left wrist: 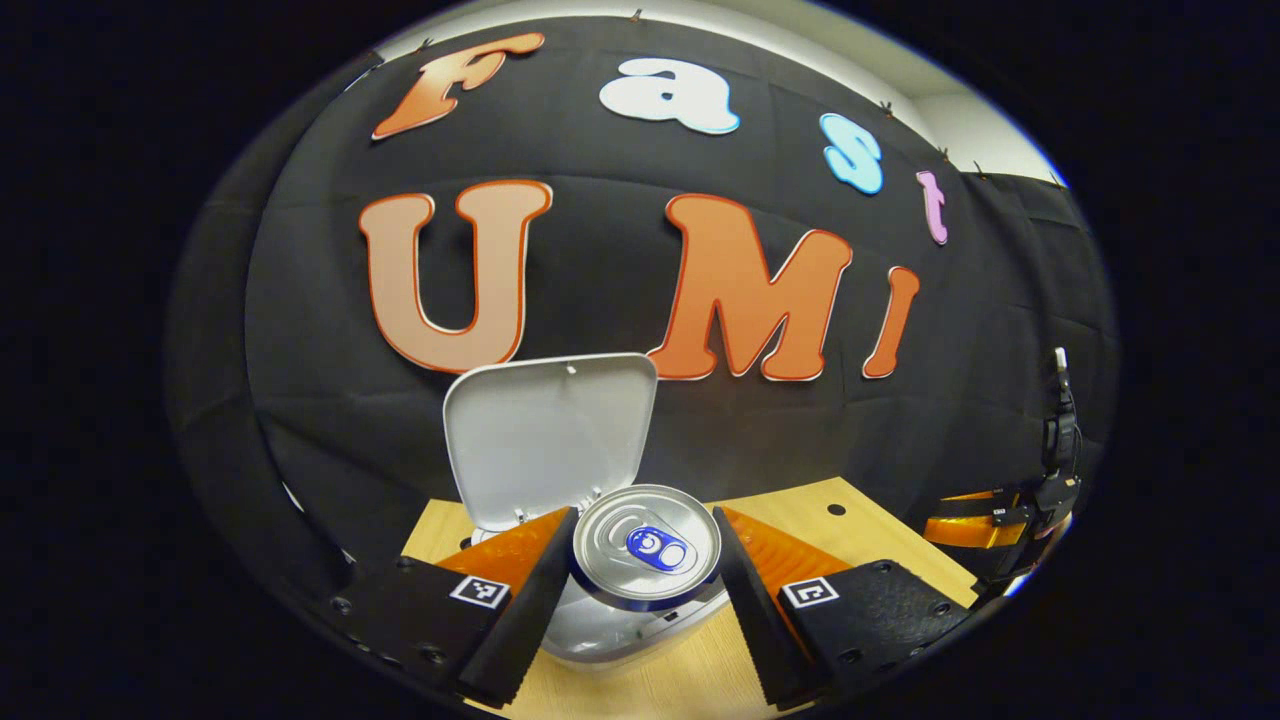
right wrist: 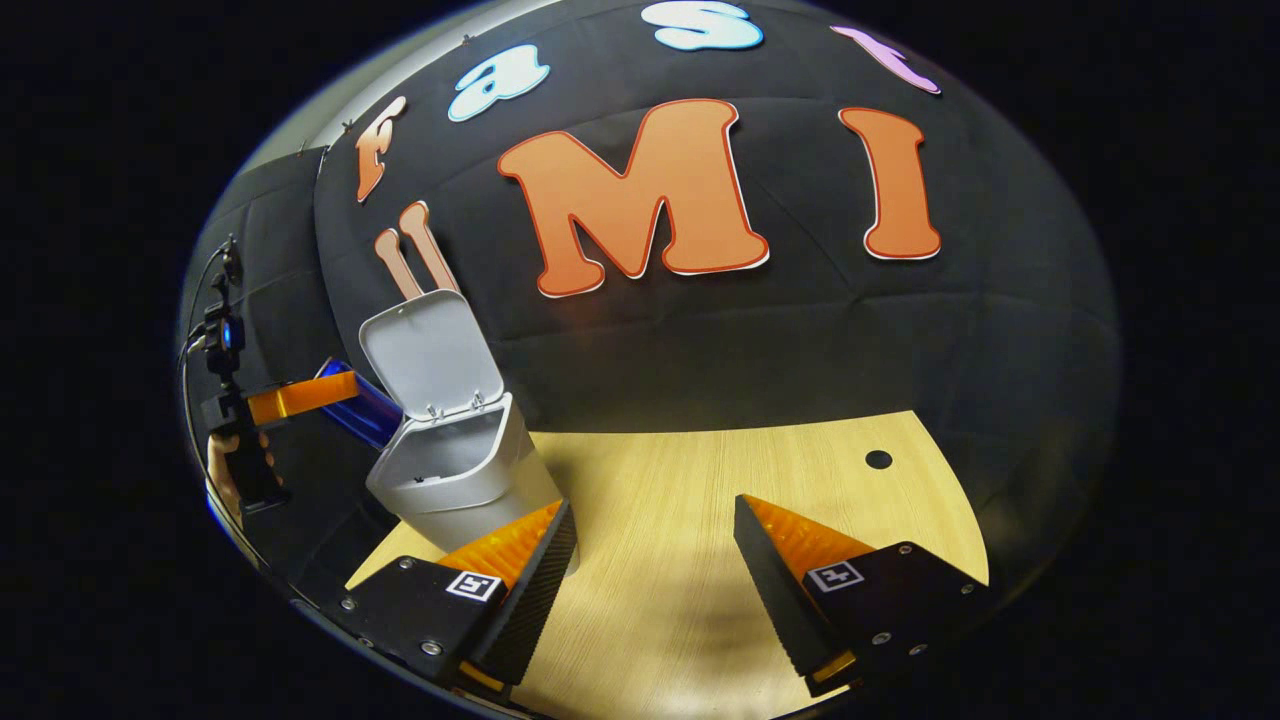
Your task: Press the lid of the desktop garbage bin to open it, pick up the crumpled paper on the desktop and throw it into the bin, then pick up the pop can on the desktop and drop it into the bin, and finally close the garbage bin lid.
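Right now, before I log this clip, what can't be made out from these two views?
- Bin inside: in the left gripper view the can covers the opening; in the right gripper view the front wall hides it, so whether the paper is in there cannot be told.
- Can body: the left gripper view shows its top end-on; in the right gripper view the lid hides most of it.

Left gripper view looks forward along its fingers from right above the bin (left wrist: 610, 625), close in, with the can (left wrist: 647, 547) top between them and the raised lid (left wrist: 548, 437) just behind, facing the booth wall. Right gripper view sits farther back and lower over the wooden desktop (right wrist: 690, 520), facing the same wall, bin (right wrist: 462, 480) off to its left. Both share the bin, lid, can, desktop and wall; each also catches the other gripper at its edge.
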A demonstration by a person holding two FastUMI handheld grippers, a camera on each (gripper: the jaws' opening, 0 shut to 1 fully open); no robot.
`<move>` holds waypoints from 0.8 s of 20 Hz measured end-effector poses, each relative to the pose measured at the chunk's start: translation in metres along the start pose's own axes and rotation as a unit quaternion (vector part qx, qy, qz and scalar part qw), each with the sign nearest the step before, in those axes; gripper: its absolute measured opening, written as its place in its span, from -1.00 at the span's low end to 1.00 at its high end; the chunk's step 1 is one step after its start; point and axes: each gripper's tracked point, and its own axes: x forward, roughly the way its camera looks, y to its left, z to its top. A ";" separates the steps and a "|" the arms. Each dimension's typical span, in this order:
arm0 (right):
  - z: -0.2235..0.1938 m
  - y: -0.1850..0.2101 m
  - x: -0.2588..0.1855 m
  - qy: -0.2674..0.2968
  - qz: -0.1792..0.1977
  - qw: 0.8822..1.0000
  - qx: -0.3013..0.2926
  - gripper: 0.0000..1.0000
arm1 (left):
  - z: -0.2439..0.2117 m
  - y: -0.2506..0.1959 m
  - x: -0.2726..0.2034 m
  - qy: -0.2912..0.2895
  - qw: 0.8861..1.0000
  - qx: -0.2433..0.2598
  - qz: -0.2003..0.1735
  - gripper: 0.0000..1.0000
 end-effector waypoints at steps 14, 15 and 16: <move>-0.022 -0.015 0.006 0.032 -0.029 0.999 0.014 0.90 | -0.083 0.028 0.055 0.106 0.993 -0.036 0.034 0.72; -0.022 -0.015 0.006 0.031 -0.028 0.999 0.014 0.90 | -0.079 0.026 0.052 0.099 0.994 -0.035 0.035 0.71; -0.022 -0.014 0.005 0.031 -0.027 0.999 0.013 0.90 | -0.073 0.024 0.049 0.093 0.994 -0.034 0.034 0.71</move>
